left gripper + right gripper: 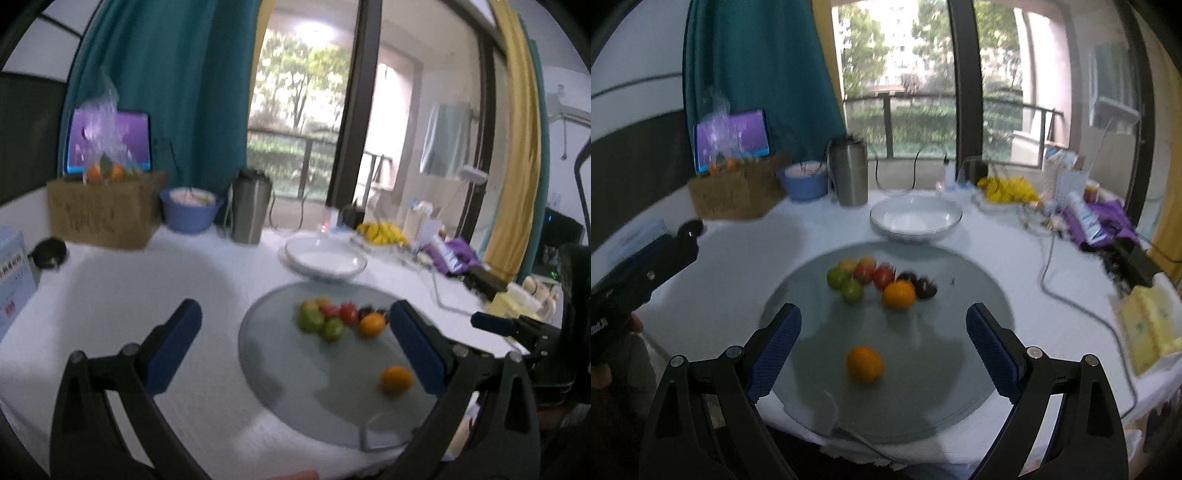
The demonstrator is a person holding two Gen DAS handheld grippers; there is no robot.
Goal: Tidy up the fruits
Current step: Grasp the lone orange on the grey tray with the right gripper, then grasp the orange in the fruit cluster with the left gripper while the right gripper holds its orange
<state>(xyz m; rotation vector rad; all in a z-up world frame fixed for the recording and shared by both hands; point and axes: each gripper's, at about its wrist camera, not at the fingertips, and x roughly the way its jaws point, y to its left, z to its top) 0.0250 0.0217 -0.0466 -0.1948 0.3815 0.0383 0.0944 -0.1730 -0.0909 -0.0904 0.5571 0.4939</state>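
In the left wrist view, the left claw [295, 345] is seen spread wide with nothing between its blue pads, held above the white-clothed table [122, 295]. A round glass turntable [295, 387] carries the fruit: a tight cluster of small fruits [327, 317], green, red and dark, with one orange [372, 324] touching its right end, and a second orange [396, 379] lying apart nearer the camera, close to the right pad. A clear glass bowl [325, 260] is noted just beyond the turntable and appears empty. The task is therefore judged barely begun, if at all: no fruit is seen in the bowl, and every piece remains loose on the glass. At the far left, a cardboard box [103, 210] is topped by a plastic bag [103, 147] holding several orange and green fruits; a blue bowl [189, 214] beside it holds something pale that cannot be identified; a bunch of bananas [382, 232] lies at the far right. In the right wrist view, the right claw [884, 347] is likewise found fully open and empty, with the lone orange [865, 363] lying between its pads but below them, untouched. The cluster [864, 278], its adjoining orange [899, 294] and the empty glass bowl [916, 218] are confirmed beyond. The left tool is glimpsed at the left edge.
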